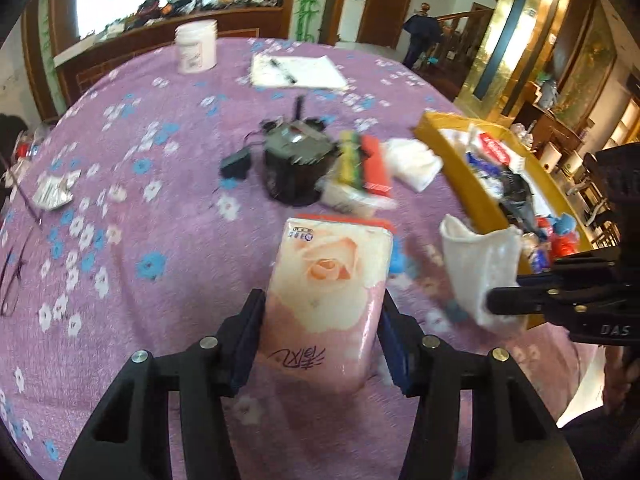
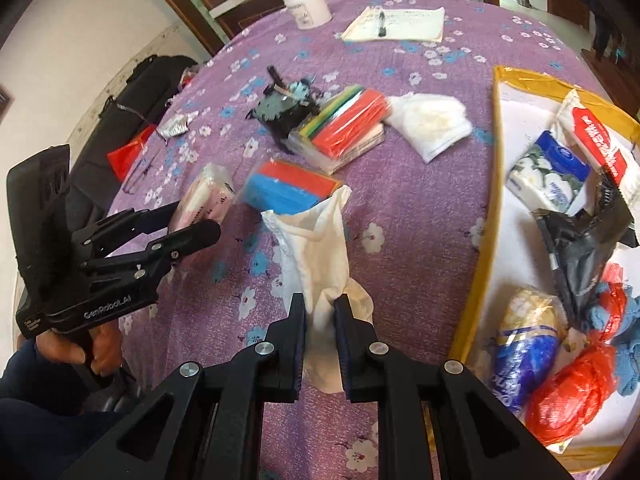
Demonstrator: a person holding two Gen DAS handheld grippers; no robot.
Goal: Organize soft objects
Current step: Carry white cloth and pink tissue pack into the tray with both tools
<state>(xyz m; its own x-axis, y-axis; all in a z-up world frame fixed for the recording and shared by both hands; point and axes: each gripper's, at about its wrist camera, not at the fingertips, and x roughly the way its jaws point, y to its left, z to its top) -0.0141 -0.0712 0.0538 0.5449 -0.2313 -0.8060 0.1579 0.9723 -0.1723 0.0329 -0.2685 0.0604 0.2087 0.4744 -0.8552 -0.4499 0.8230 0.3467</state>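
Observation:
My left gripper point(image 1: 322, 312) is shut on a pink rose-print tissue pack point(image 1: 328, 292), held above the purple tablecloth; it also shows in the right wrist view point(image 2: 202, 198). My right gripper point(image 2: 320, 312) is shut on a white cloth point(image 2: 316, 248), which hangs beside the yellow-rimmed box point(image 2: 486, 216). The cloth also shows in the left wrist view point(image 1: 478, 268), next to the box point(image 1: 452, 160). A sponge pack point(image 2: 290, 192), a second sponge pack point(image 2: 346, 126) and a folded white cloth point(image 2: 430, 124) lie on the table.
The box holds tissue packs point(image 2: 552, 172), a black bag point(image 2: 580, 248), a red bag point(image 2: 572, 396) and blue cloth. A black device point(image 2: 286, 110), a white jar point(image 2: 306, 4), a notepad with pen point(image 2: 396, 24) and a foil packet point(image 2: 174, 126) are on the table.

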